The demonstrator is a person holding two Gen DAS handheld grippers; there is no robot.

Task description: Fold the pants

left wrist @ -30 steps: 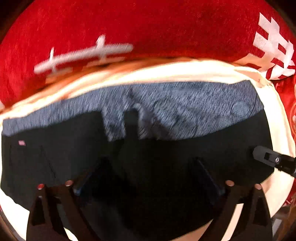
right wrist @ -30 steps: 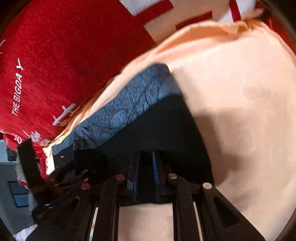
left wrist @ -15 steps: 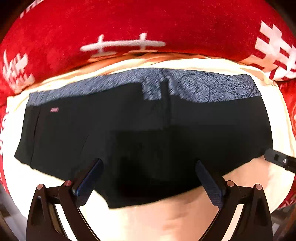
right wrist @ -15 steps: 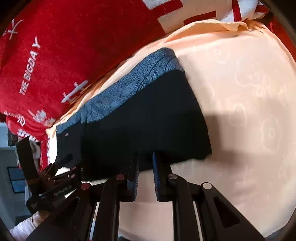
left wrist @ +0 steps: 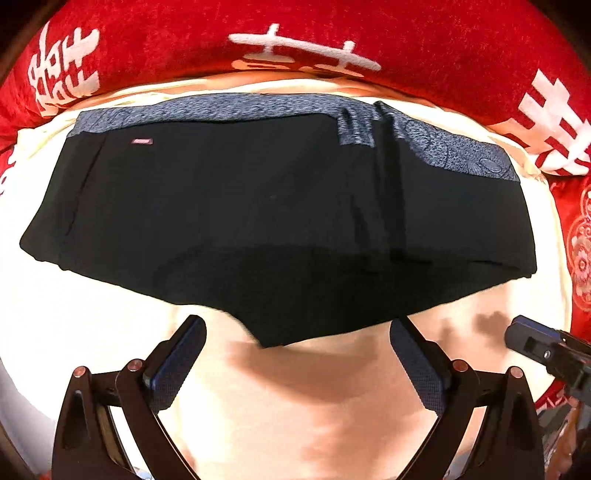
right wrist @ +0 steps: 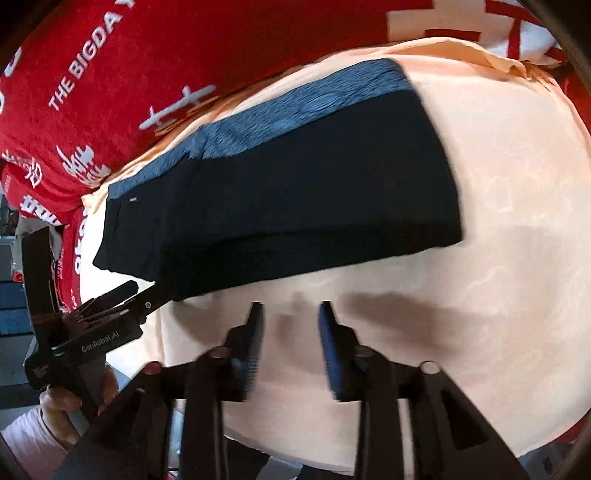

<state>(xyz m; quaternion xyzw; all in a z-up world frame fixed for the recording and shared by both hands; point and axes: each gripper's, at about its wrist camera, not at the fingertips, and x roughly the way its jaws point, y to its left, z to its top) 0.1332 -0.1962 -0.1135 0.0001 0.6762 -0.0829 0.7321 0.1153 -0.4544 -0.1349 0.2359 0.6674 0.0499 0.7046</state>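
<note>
- On the cream sheet, pants lie flat as a folded black block, blue-grey waistband along the far edge next to the red blanket.
- Layers look stacked with edges roughly lined up, near hem slightly curved; I judge the fold to be laid down, maybe one more fold left.
- Left gripper is wide apart and holds nothing; it sits just short of the near hem, fabric not between the pads.
- Right gripper is partly apart, narrower than the left, empty, near the hem at the right end but clear of it; slight blur, so exact gap is rough.
- Both sit on the near side, likely because the hem is the free edge to pinch for a further fold.
- Small pink tag sits near the waistband's left end, face up.
- Right wrist view shows the person's hand gripping the left tool's handle.
- Risk: thin layers may slip apart if only the top one is pinched.
</note>
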